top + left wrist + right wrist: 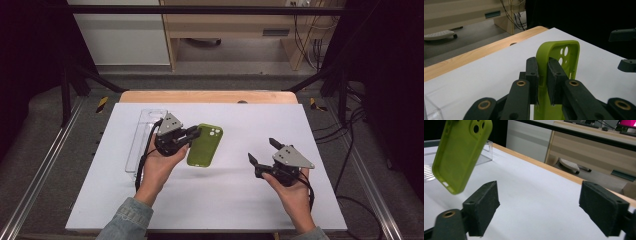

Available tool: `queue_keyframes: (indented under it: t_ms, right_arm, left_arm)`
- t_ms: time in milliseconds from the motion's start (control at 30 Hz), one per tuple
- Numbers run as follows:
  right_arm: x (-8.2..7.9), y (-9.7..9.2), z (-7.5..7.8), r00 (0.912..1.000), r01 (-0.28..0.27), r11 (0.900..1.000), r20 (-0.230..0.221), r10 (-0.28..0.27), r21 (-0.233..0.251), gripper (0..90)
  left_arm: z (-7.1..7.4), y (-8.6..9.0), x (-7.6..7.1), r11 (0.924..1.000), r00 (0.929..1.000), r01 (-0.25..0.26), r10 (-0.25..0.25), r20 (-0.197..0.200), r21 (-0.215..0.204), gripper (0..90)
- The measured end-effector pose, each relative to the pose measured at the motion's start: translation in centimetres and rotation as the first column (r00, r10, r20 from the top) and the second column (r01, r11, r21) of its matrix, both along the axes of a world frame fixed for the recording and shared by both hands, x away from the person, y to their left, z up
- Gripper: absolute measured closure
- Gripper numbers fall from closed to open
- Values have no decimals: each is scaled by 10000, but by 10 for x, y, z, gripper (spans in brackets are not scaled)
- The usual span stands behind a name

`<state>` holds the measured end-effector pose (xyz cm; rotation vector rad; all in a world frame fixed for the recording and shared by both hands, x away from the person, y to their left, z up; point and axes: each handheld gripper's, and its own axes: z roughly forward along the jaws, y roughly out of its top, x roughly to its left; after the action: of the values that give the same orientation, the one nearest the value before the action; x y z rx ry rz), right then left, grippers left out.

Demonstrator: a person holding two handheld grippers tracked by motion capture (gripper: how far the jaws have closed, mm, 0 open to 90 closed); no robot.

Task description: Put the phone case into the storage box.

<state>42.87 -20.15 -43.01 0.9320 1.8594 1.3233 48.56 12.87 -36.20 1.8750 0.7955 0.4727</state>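
Green phone case (205, 145) hangs above the white counter (240, 200), pinched by one long edge in my left tool (188, 137), its long axis running away from me with the camera cutouts at the far end. My right tool (263, 151) stands wide and empty, well off to the case's right. A clear tray (141, 135) lies behind the left hand, probably empty.

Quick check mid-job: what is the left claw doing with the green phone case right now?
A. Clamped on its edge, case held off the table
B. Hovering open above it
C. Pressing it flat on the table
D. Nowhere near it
A: the left claw pinches the side wall of the green phone case, which hangs clear of the table.
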Motion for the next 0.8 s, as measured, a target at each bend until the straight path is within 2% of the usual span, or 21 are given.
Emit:
queue_keyframes:
  t_ms: [200, 333, 500, 700, 800]
  right_arm:
    - [-13, -21, -15, 9995, -84, 9990, -307, 98, 444, 97]
    - [-23, -37, -24, 9999, 149, 9939, -33, -146, 1091, 90]
    - [-20, -40, -34, 9988, 482, 9925, -36, -481, 1122, 73]
    - [-17, -39, -38, 9979, 623, 9915, 122, -641, 1138, 67]
    - [-20, -39, -40, 9974, 685, 9904, 138, -706, 1201, 66]
  left_arm:
    - [7, 6, -1, 10000, 9998, -50, 52, 166, -80, 801]
    - [12, 12, 1, 9996, 9996, -155, 160, 240, -224, 801]
    - [17, 22, 5, 9989, 9989, -316, 328, 336, -361, 801]
    - [18, 32, 7, 9978, 9977, -477, 498, 454, -457, 801]
    - [19, 35, 7, 9983, 9976, -550, 558, 403, -204, 801]
